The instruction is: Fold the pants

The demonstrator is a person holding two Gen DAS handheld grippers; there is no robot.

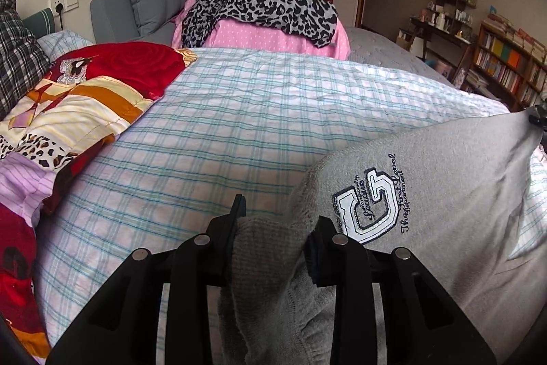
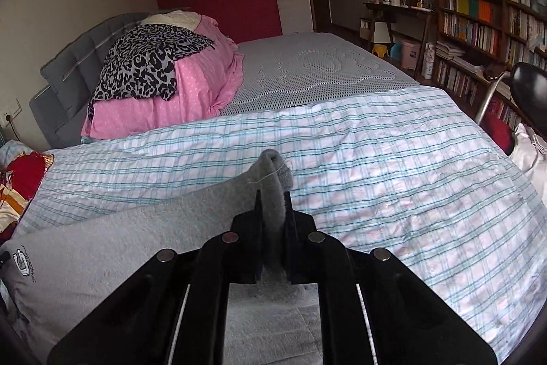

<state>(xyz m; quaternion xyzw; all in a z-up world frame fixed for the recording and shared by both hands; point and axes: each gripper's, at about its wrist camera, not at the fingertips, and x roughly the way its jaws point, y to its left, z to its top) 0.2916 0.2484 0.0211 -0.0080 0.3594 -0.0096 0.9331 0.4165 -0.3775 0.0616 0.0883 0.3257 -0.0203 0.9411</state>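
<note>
One pair of grey pants [image 1: 444,180]; two grippers, left gripper [image 1: 273,221] and right gripper [image 2: 273,204], each clamped on its fabric.

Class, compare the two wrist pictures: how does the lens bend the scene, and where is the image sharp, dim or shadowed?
Left wrist: dark rounded corners, bookshelf leans, logo on grey pants sharp, daylight even. Right wrist: same curved vignette, checked bedspread bulges, far wall dimmer, no glare.
</note>
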